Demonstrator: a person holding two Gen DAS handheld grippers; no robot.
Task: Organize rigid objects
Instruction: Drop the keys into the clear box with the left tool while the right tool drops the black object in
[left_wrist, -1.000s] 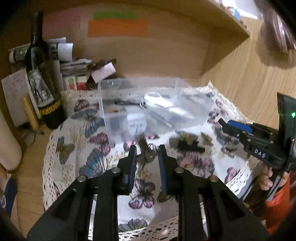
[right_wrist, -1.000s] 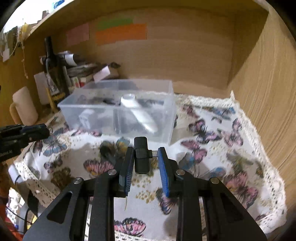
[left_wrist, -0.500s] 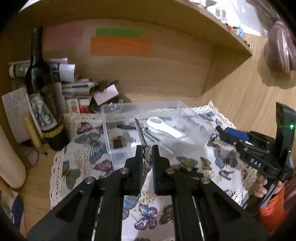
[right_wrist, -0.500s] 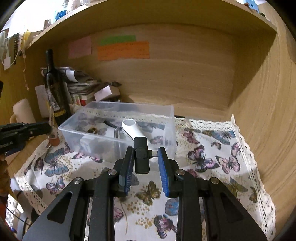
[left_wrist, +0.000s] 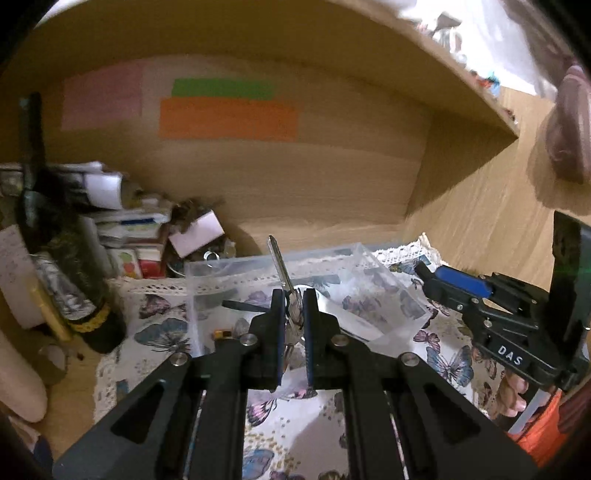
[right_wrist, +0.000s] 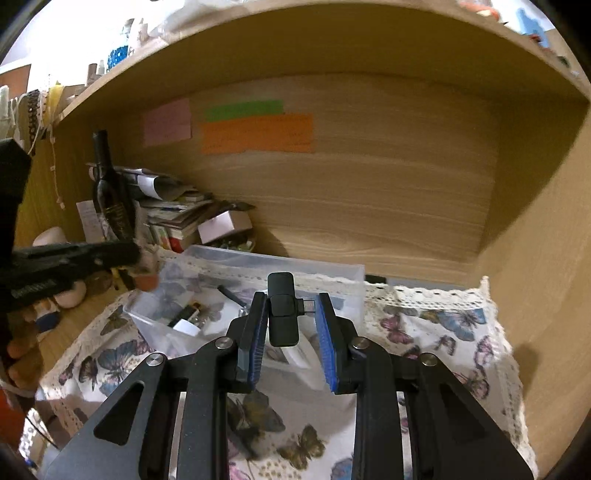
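Left hand-held gripper (left_wrist: 294, 301) pinching a bunch of keys (left_wrist: 286, 291), one blade sticking up past the fingertips, the rest hanging between the pads. Held above the near edge of the clear bin (left_wrist: 364, 275), probably so that opening the jaws drops the bunch straight in.

Right hand-held gripper (right_wrist: 291, 314) clamped across a small black dongle (right_wrist: 282, 314), metal plug pointing sideways against the right pad, body against the left. Gripped across its length, hence the wider gap between the pads. Also raised in front of the bin (right_wrist: 347, 273), not yet over its opening as far as can be judged. Looks like a carry toward the same container.

Bin standing on a butterfly cloth (right_wrist: 436, 325) with a lace edge, spread over the worktop inside a wooden alcove. Already inside: a white handled thing (left_wrist: 354, 321), a thin black stick (left_wrist: 240, 305), a few small pieces too blurred to name. So sorting seems partly done, with these two items next.

Against the back left, a dark bottle (right_wrist: 110, 195) and a heap of papers and boxes (right_wrist: 177, 214), kept out of the way of the cloth.

Readable writing: "DAS" in white on the side of the right tool, seen from the left wrist view. Pink, green and orange notes (right_wrist: 258, 133) stuck to the back wall, text too blurred to read. Bottle label illegible.
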